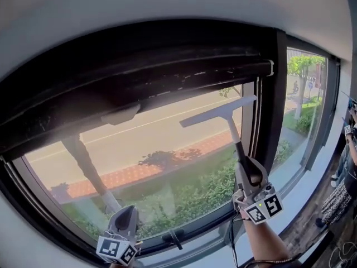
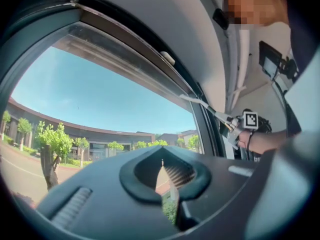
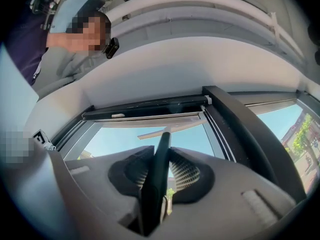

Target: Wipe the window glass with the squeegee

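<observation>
One squeegee [image 1: 230, 126] clamped in right tool [image 1: 244, 163], left tool [image 1: 128, 211] closed, empty

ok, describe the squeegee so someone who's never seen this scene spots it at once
Start at the big window pane, upper right, beside the dark vertical frame post. The squeegee is the pale T-shaped tool held up there, its handle running down into the right gripper. Nothing else in front of the glass has a long crossbar blade.
</observation>
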A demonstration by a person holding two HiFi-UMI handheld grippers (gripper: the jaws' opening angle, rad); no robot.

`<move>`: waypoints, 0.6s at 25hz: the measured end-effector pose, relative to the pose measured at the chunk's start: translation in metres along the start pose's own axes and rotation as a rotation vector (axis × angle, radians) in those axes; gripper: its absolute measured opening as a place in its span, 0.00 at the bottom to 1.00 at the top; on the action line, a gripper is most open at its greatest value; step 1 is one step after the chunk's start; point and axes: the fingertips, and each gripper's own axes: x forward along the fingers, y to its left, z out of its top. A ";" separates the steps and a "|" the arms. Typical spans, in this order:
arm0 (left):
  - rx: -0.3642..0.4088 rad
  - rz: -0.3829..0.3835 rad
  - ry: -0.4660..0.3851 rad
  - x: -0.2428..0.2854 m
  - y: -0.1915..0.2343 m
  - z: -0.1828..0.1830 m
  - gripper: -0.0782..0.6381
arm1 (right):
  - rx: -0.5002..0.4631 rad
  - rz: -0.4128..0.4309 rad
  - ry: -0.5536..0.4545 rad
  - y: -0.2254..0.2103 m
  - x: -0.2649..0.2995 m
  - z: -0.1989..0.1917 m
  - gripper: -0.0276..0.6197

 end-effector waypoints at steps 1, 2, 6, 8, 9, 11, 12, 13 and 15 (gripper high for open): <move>-0.011 -0.002 -0.007 0.000 0.000 0.005 0.12 | 0.002 -0.001 -0.010 -0.001 0.004 0.001 0.20; -0.016 -0.003 -0.016 0.000 -0.001 0.011 0.12 | -0.001 -0.002 -0.021 -0.002 0.008 0.002 0.20; -0.008 0.000 -0.029 0.004 0.000 0.021 0.12 | -0.001 0.000 -0.067 -0.008 0.026 0.007 0.20; -0.002 -0.005 -0.023 0.004 0.000 0.020 0.12 | 0.007 -0.001 -0.086 -0.011 0.035 0.007 0.20; 0.007 -0.008 -0.017 0.003 0.000 0.020 0.12 | 0.009 -0.001 -0.094 -0.012 0.039 0.008 0.20; 0.026 -0.008 -0.006 0.002 0.000 0.022 0.12 | 0.008 -0.001 -0.110 -0.013 0.046 0.009 0.20; 0.030 -0.003 -0.003 0.001 0.002 0.024 0.12 | 0.009 -0.001 -0.117 -0.014 0.050 0.010 0.20; 0.033 0.003 -0.003 0.001 0.004 0.026 0.12 | 0.012 -0.001 -0.126 -0.015 0.053 0.011 0.20; 0.042 0.013 -0.005 0.000 0.009 0.029 0.12 | 0.021 -0.002 -0.144 -0.016 0.060 0.014 0.20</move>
